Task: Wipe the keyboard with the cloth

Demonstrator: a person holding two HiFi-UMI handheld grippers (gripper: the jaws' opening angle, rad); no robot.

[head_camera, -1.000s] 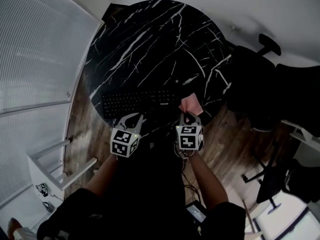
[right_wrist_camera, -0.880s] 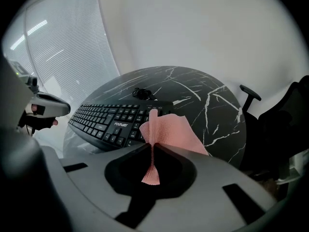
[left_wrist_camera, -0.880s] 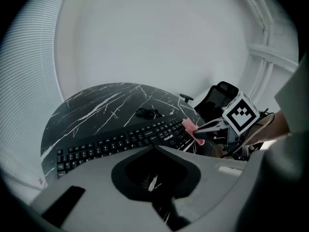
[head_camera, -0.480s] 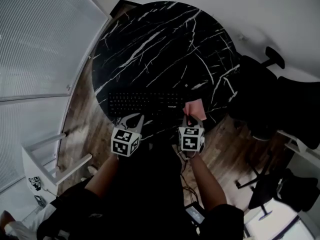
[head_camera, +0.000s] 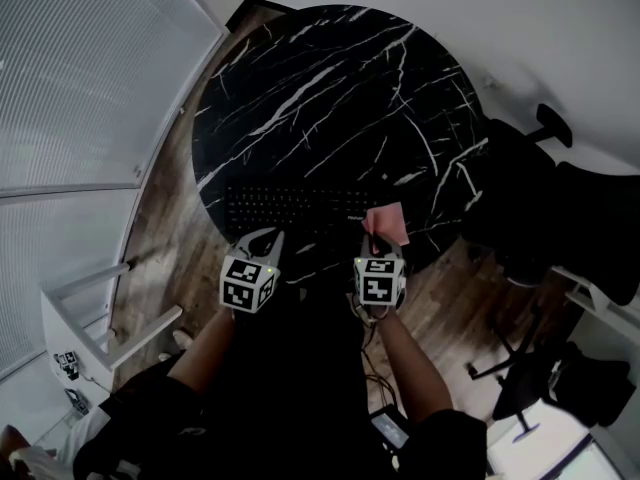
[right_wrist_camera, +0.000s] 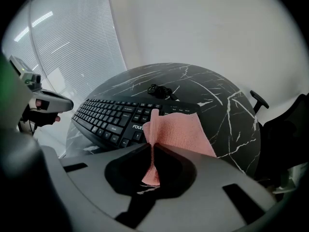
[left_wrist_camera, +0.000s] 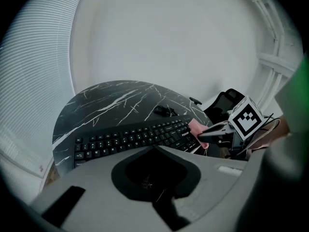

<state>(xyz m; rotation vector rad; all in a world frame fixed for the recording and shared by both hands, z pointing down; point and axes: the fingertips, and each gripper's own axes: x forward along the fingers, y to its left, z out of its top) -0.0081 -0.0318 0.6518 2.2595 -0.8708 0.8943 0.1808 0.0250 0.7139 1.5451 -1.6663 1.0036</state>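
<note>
Pink cloth [right_wrist_camera: 179,132] clamped in your right hand-held gripper [right_wrist_camera: 153,149], at 3 o'clock end of keyboard [head_camera: 290,208] on black marble tabletop [head_camera: 330,88]. Your left hand-held gripper [left_wrist_camera: 155,149]: jaws together, empty, near keyboard's 6 o'clock edge.

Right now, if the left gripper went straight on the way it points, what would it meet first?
Probably the keyboard, about its near edge; the left gripper aims at it, but depth is unclear.
</note>
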